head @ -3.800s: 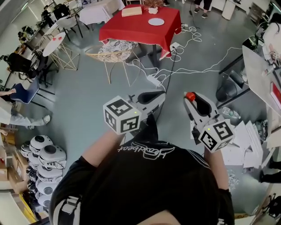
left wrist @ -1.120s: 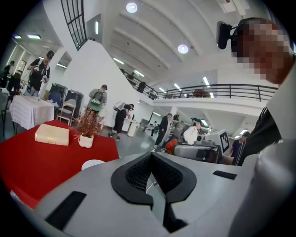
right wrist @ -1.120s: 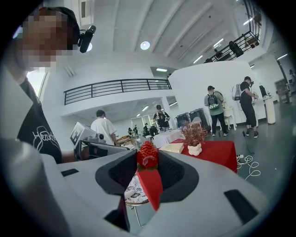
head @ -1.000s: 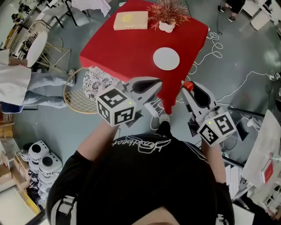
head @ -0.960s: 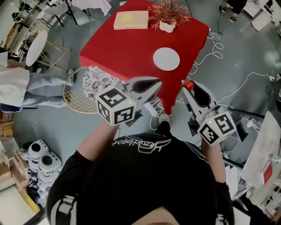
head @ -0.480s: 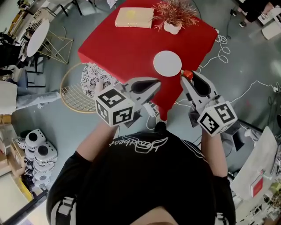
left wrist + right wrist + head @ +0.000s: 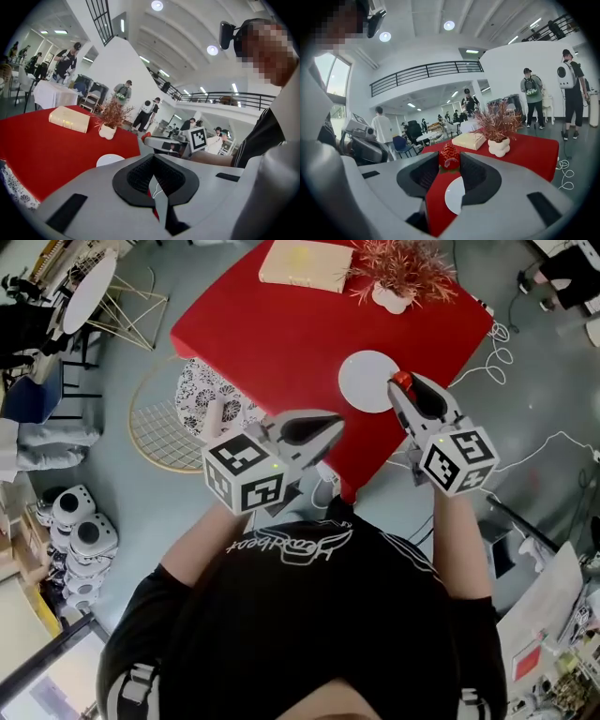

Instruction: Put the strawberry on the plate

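A red strawberry (image 7: 449, 155) is pinched between the tips of my right gripper (image 7: 403, 387), which is shut on it. In the head view the strawberry (image 7: 402, 380) hangs at the right rim of the round white plate (image 7: 366, 381) on the red table (image 7: 272, 324). In the right gripper view the plate (image 7: 454, 196) shows below the fruit, between the jaws. My left gripper (image 7: 335, 422) is shut and holds nothing, over the table's near edge, left of the plate. The left gripper view shows its jaws met (image 7: 153, 174), with the plate (image 7: 109, 160) beyond.
On the table's far side lie a cream book (image 7: 305, 262) and a dried red plant in a white pot (image 7: 400, 273). A wire chair with a patterned cushion (image 7: 187, 413) stands left of the table. White cables (image 7: 497, 338) trail on the floor at right. Helmets (image 7: 80, 540) are stacked at lower left.
Both grippers have moved forward over the table. The right one has carried the strawberry from off the table's near corner to the plate's right rim. The left stays shut.
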`<state>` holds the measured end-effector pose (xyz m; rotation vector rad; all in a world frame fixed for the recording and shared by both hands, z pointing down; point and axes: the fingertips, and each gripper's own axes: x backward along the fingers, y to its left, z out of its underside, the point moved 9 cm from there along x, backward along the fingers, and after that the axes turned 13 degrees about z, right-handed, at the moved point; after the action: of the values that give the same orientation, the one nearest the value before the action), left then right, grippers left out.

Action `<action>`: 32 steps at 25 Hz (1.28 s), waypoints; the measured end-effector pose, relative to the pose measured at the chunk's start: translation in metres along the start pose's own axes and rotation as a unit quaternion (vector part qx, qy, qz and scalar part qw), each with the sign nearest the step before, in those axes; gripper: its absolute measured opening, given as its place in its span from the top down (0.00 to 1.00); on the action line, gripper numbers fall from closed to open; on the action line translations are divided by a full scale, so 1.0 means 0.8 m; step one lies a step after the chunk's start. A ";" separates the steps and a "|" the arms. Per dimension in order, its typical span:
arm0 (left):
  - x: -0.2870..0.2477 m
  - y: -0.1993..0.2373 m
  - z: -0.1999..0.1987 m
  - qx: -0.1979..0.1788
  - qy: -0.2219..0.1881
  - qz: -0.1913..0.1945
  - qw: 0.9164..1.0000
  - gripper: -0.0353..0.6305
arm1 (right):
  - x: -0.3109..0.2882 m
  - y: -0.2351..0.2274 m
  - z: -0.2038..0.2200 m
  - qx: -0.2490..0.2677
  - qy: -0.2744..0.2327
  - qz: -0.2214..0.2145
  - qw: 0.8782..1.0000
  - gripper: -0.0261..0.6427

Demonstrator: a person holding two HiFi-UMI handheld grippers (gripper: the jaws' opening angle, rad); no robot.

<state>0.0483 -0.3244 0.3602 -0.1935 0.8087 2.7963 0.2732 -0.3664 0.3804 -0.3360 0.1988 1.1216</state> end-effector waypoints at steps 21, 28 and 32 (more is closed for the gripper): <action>-0.009 0.042 0.003 0.029 0.012 -0.044 0.999 0.94 | -0.136 -0.046 0.118 0.132 0.171 0.046 0.975 0.76; -0.004 0.048 0.004 0.033 0.008 -0.048 0.998 0.94 | -0.144 -0.044 0.125 0.152 0.190 0.051 0.969 0.76; -0.008 0.048 0.000 0.028 0.007 -0.039 0.999 0.94 | -0.146 -0.045 0.131 0.165 0.197 0.055 0.965 0.76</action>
<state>0.0452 -0.3575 0.3809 -0.2295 0.8627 2.6995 0.2551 -0.4417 0.5217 -0.2482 0.7553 1.0998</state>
